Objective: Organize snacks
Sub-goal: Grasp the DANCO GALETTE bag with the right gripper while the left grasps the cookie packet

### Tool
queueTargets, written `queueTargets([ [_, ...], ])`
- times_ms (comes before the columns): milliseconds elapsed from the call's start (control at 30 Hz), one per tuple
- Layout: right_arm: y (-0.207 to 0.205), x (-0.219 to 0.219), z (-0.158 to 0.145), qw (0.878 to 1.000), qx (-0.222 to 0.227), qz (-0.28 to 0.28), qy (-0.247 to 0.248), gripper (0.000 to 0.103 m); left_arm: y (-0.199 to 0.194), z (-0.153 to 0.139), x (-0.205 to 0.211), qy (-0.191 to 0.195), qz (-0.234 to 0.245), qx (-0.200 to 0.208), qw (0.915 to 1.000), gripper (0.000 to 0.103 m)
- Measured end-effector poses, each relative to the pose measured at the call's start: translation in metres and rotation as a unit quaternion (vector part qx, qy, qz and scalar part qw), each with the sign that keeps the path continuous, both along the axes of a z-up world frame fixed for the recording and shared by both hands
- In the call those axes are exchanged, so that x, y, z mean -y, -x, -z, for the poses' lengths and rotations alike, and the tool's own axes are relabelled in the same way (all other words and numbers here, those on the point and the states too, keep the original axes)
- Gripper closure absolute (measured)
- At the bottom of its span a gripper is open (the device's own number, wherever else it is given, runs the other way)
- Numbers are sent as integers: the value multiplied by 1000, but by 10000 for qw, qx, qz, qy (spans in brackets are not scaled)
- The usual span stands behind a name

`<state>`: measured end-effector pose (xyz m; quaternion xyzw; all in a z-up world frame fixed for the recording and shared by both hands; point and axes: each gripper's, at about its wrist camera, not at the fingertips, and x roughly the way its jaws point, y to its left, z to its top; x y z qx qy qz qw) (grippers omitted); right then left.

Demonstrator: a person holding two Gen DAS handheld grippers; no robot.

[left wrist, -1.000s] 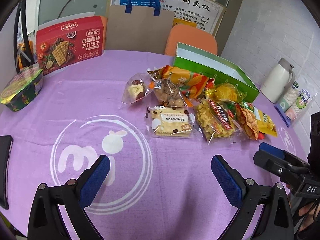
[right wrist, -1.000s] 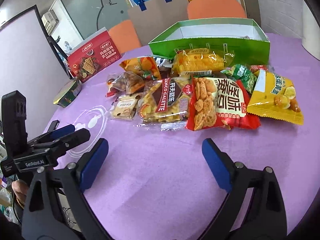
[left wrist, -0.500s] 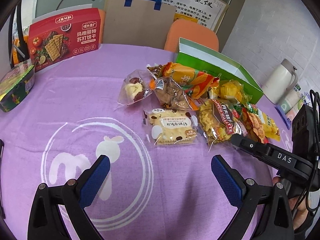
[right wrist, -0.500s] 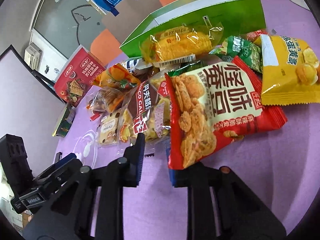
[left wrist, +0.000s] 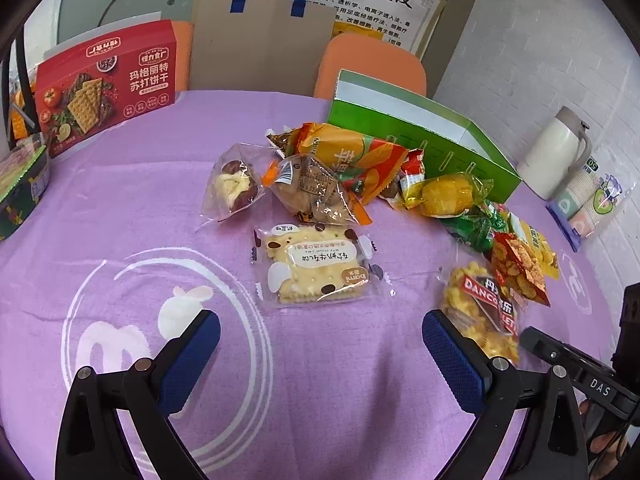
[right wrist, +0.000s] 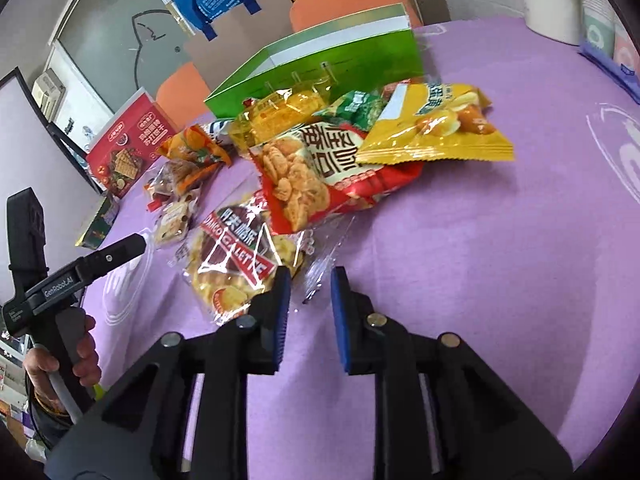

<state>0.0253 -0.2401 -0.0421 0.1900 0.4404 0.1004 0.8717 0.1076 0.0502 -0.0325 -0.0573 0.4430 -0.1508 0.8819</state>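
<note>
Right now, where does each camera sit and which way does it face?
Left wrist: on the left hand-held gripper, angled down at the cracker packet; its blue pads stand wide, right hand-held gripper at the edge.
Right wrist: on the right hand-held gripper, angled down at the galette bag; pads narrow, a hand at left.
Shared: green box, galette bag.

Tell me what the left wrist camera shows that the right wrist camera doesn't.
Left wrist only: the left gripper seen along its own fingers, jaws wide open with nothing between them, above the purple cloth.
Right wrist only: the right gripper seen along its fingers, jaws narrowly apart after just opening, with the clear edge of the galette packet between them; also a hand on the left gripper's handle.
Both: the green box, the red cracker box and the snack pile.
</note>
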Motion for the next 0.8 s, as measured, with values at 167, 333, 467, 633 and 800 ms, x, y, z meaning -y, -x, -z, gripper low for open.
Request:
queueTargets([
  [167,4,-14,-5,9997,119,-203,62,44,-31,4,8,-417,-177,4,9990,0],
  [333,2,-30,-5,9981,234,-457,351,38,-55,18,25,-640,-67,-260,9976,0],
  [467,3,-48,-7,9952,298,-892,281,38,-50,23,25,-755,-4,-45,9971,8],
  [633,12,-64,-17,9874,452,-1505,-202,38,-30,14,9,-581,105,-65,9982,40],
  [800,9,-54,-27,9923,539,-1079,271,33,4,9,-17,-582,-34,-66,9983,40],
])
